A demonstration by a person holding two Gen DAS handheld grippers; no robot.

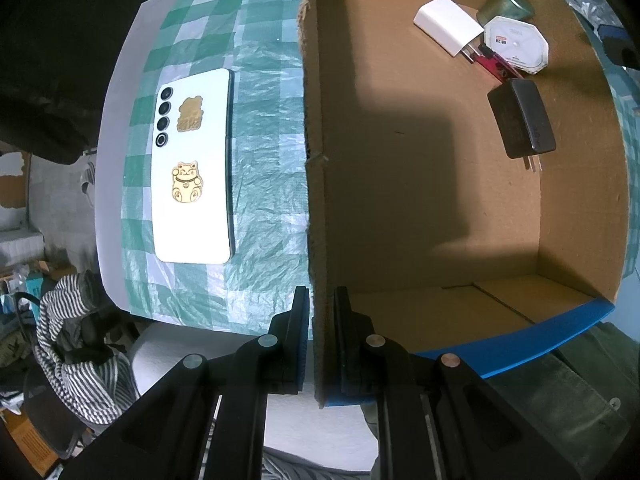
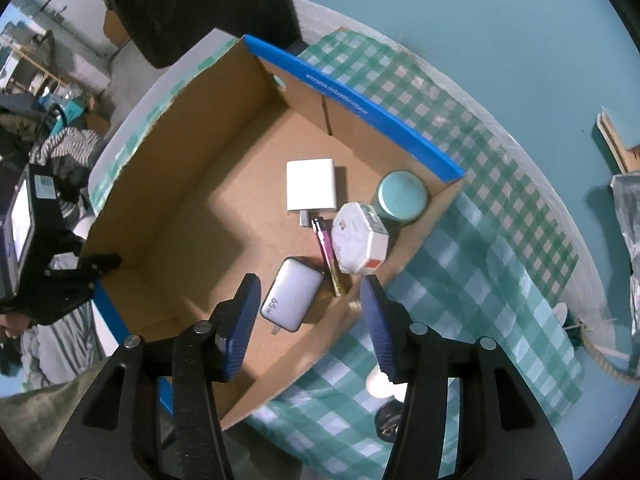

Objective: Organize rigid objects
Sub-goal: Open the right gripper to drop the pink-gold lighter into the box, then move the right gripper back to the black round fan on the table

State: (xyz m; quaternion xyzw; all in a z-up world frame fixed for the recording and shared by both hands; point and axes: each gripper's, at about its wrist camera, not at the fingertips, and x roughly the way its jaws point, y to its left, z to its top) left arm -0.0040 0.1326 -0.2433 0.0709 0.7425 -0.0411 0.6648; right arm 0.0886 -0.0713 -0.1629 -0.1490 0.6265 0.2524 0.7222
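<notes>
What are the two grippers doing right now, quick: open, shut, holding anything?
Left gripper: shut on the cardboard box, clamping its side wall.
Right gripper: open, nothing between its fingers; it hangs above the black charger in the box.

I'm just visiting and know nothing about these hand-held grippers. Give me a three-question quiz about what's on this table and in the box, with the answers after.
1. True or false: the white phone already lies inside the cardboard box.
2. Which item lies nearest the open right hand-held gripper? A) round teal tin B) dark charger marked 65W C) white charger
3. Fill in: the left hand-held gripper is clamped on the box's ____.

Key
1. False; it rests camera side up on the checked cloth, beside the box.
2. B
3. Wall; one finger sits outside the wall, the other inside.
</notes>
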